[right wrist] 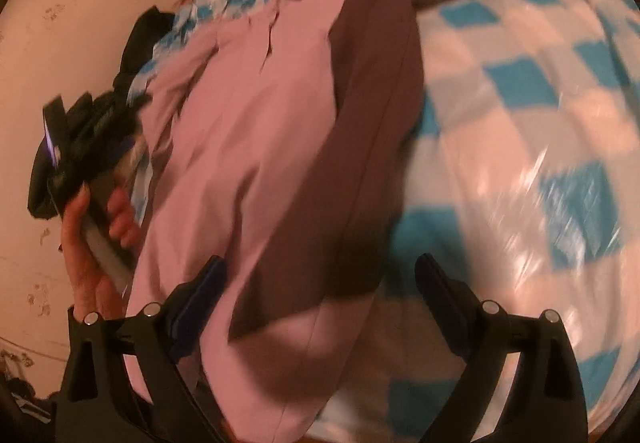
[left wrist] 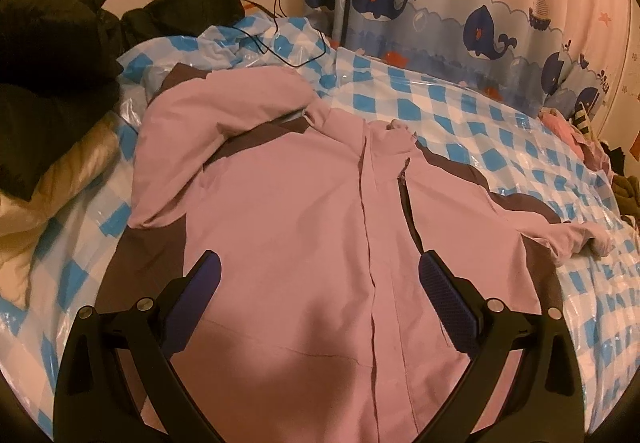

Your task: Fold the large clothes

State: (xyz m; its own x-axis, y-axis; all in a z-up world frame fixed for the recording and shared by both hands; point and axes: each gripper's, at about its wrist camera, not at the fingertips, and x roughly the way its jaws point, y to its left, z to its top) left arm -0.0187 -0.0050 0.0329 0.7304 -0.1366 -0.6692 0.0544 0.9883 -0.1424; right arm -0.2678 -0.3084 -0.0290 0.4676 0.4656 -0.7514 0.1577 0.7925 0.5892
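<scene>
- Spread over most of the blue-checked bed cover (left wrist: 460, 103): pink jacket (left wrist: 288, 203), front up, zipper line running straight away from the left camera, so long axis runs hem-near to collar-far.
- Collar and hood end pointing toward the whale curtain (left wrist: 420, 3); hem end nearest the person.
- One sleeve (left wrist: 208, 115) already bent across the chest on the left side; other sleeve (left wrist: 560, 235) stretched out to the right, cuff lying on the cover.
- Dark pile of other clothes (left wrist: 52, 55) well apart at far left, not in play.
- Left gripper (left wrist: 320, 275) hovering over the lower front, centred near the zipper, fingers wide apart, holding nothing.
- Right gripper (right wrist: 320, 275) above the jacket's brown side panel (right wrist: 360, 147) and hem corner, fingers spread, empty; view motion-blurred.
- Right side edge and outstretched sleeve nearer the right gripper; likely next grab there, folding inward across the zipper axis.
</scene>
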